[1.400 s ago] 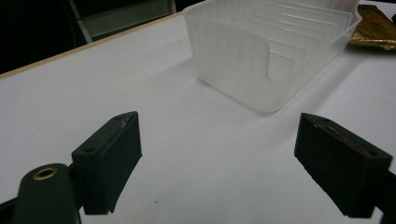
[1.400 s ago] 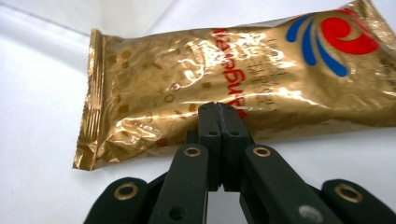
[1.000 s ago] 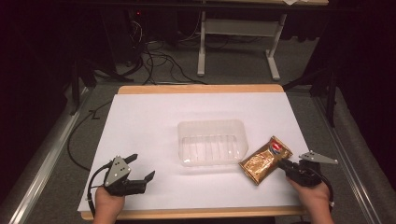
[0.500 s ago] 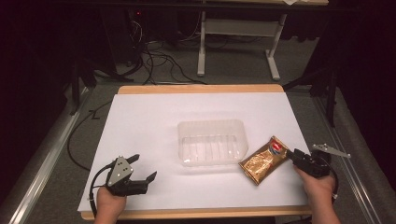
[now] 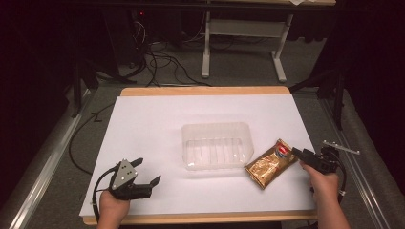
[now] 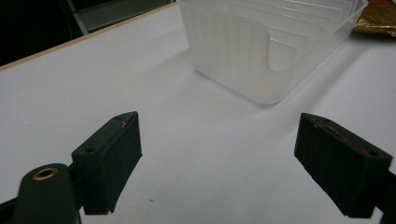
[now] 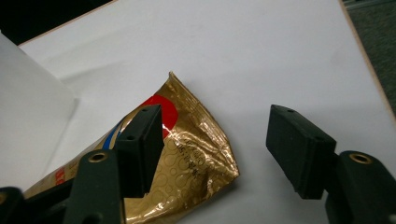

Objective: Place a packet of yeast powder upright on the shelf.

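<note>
The gold packet (image 5: 269,163) lies flat on the white counter (image 5: 157,119), just beside the right front corner of the clear plastic tray (image 5: 216,145), apparently not touching it. Its long axis runs diagonally, from the near end by the tray's corner up and away to the right, with the red-marked end pointing toward our right claw (image 5: 297,151). In the right gripper view that claw (image 7: 215,135) stands wide apart, one jaw over the packet's crinkled end, the other over bare counter beyond its edge. To take it well, we judge we should lower until both jaws straddle that thin end, then close across the short width, not along the length, so the foil does not slip. Our left claw (image 5: 145,172) rests apart on the counter, well clear, facing the tray.
</note>
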A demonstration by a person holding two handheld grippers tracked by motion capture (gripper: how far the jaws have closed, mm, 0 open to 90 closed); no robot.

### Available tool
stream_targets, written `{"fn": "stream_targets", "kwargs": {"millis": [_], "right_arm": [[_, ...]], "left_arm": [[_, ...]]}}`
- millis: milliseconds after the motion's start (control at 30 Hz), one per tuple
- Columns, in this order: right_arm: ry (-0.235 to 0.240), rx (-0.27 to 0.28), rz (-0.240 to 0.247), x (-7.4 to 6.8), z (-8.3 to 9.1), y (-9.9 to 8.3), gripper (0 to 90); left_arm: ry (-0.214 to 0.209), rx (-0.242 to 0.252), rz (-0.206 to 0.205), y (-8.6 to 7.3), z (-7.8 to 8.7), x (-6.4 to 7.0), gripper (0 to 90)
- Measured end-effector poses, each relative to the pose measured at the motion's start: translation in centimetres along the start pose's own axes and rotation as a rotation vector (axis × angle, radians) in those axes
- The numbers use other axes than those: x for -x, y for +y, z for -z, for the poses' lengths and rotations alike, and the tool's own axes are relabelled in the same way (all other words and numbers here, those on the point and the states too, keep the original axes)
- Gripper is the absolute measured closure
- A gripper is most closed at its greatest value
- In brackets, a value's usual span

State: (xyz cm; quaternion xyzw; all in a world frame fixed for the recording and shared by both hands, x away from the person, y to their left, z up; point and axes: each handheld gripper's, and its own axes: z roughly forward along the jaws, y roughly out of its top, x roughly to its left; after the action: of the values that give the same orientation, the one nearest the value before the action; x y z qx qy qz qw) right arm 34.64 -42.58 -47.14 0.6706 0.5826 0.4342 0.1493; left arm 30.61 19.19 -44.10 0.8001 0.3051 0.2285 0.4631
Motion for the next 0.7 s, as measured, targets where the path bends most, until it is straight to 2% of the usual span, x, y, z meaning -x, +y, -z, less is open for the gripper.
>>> {"fn": "stream_targets", "kwargs": {"millis": [67, 100, 367, 500, 633, 700], "right_arm": [[0.013, -0.004, -0.015, 0.14, -0.04, -0.05, 34.6], [0.033, -0.013, -0.042, 0.25, -0.14, -0.12, 32.8], [0.069, -0.035, -0.072, 0.54, -0.36, -0.41, 33.1], [0.09, -0.032, -0.107, 0.61, -0.35, -0.55, 34.5], [0.164, -0.047, -0.134, 0.71, -0.58, -0.81, 38.6], [0.181, -0.046, -0.145, 0.76, -0.65, -0.83, 42.1]], "left_arm": [[0.001, -0.003, -0.001, 0.0, -0.04, 0.05, 15.3], [0.001, -0.001, -0.002, 0.02, -0.01, 0.12, 15.3], [0.0, -0.002, -0.002, -0.01, 0.01, 0.21, 15.3], [0.004, -0.001, -0.001, 0.0, 0.01, 0.17, 15.3], [0.002, -0.003, -0.007, 0.02, -0.03, 0.15, 15.3], [0.001, -0.003, -0.007, 0.02, -0.09, 0.14, 15.3]]}}
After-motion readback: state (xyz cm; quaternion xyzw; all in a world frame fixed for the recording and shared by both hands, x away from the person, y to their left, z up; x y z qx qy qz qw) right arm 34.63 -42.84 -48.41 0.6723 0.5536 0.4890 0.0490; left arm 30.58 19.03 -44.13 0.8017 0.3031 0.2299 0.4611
